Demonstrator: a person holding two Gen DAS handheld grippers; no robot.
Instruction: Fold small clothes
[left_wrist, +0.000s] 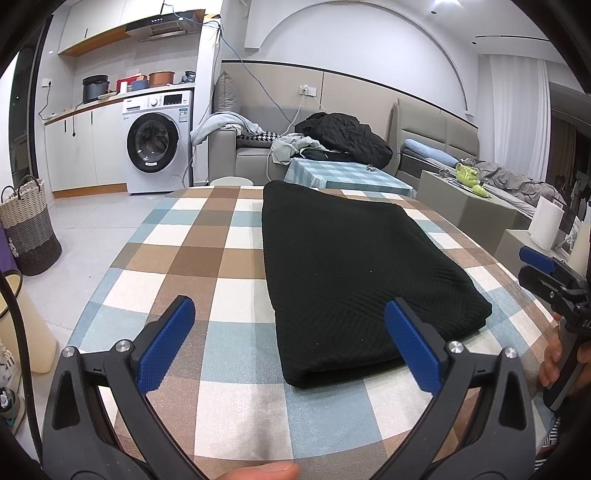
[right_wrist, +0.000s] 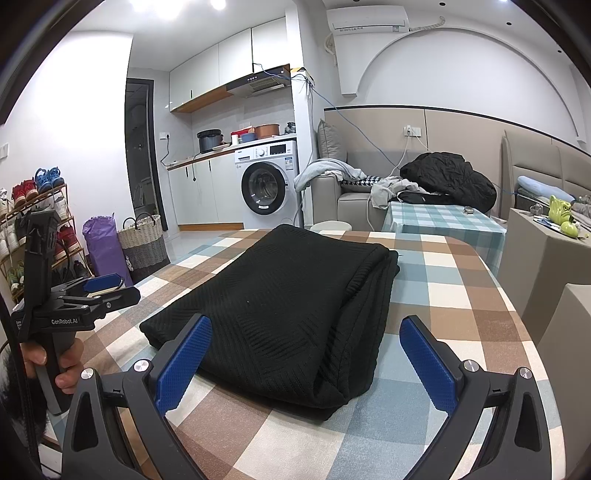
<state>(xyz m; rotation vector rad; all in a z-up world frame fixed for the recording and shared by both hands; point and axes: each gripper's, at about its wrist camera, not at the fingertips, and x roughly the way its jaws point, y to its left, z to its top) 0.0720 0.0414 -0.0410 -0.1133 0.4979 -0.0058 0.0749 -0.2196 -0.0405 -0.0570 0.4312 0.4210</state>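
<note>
Black knit garment (left_wrist: 354, 266), folded into a long, thick rectangle of several layers. Lies flat on the checked tablecloth (left_wrist: 207, 258), lengthwise away from both cameras, a little right of the table's middle in the left wrist view. Surface ribbed, with chevron or herringbone bands running across the top layer and a few pale specks of lint. Near end rounded and bulky where the layers double over; far end thinner. In the right wrist view, stacked edges of the layers show along the right side, with the top layer's rolled edge at the far right corner. No sleeves or neckline showing. Nothing holding it.
</note>
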